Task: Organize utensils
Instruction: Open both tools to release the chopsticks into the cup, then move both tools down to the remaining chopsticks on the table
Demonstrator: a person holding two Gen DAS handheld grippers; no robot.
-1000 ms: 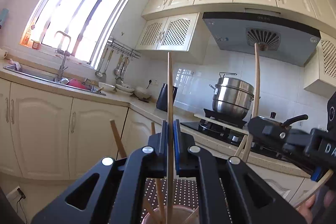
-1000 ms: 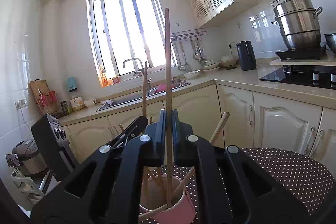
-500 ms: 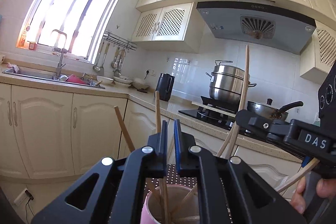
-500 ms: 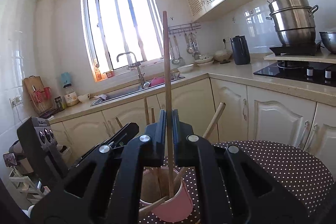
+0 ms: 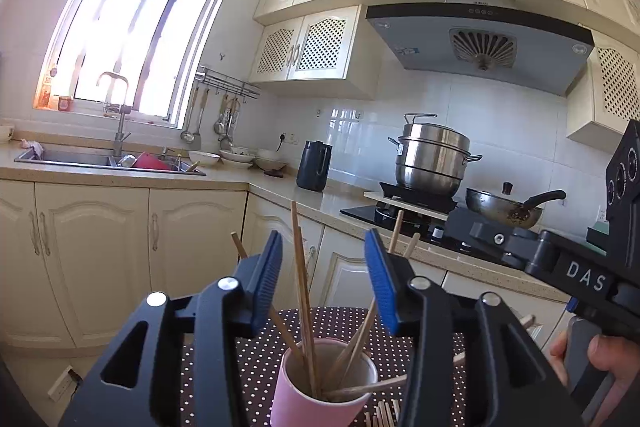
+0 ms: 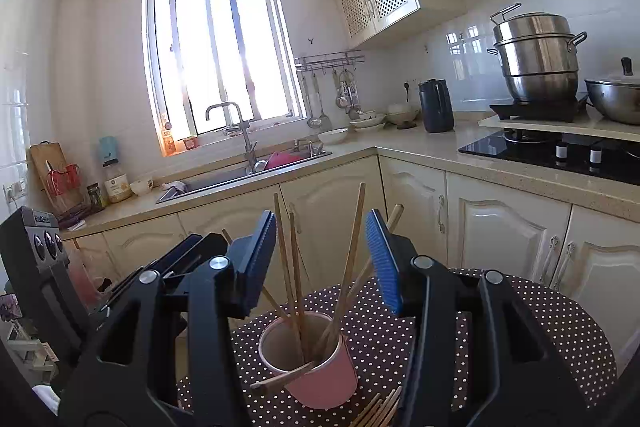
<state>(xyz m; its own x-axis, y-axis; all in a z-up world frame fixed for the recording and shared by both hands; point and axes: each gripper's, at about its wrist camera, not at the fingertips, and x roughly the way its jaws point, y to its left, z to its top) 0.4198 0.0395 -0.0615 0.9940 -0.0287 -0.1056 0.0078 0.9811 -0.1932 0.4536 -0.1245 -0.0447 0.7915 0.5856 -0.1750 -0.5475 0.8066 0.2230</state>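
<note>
A pink cup (image 5: 316,393) (image 6: 320,371) stands on a round table with a dark polka-dot cloth (image 5: 248,355) (image 6: 532,327). Several wooden chopsticks (image 5: 301,291) (image 6: 287,267) lean upright inside it. More chopsticks (image 6: 378,413) lie on the cloth in front of the cup. My left gripper (image 5: 323,281) hovers above and behind the cup, its jaws opening, pads clear of the sticks that rise between them. My right gripper (image 6: 322,259) is likewise opening over the cup, touching no stick. The right gripper's body (image 5: 576,275) shows at the right of the left wrist view, held by a hand (image 5: 612,355).
Cream cabinets (image 5: 96,251) and a countertop with a sink (image 6: 240,175) run behind the table. A stove carries a steel steamer pot (image 5: 434,163) and a wok (image 5: 504,209). A dark kettle (image 6: 436,105) and bowls sit on the counter.
Both grippers were shut on one upright chopstick each; both have let go and spread their jaws. The released sticks dropped into the cup. Both grippers drew back and rose a little.
</note>
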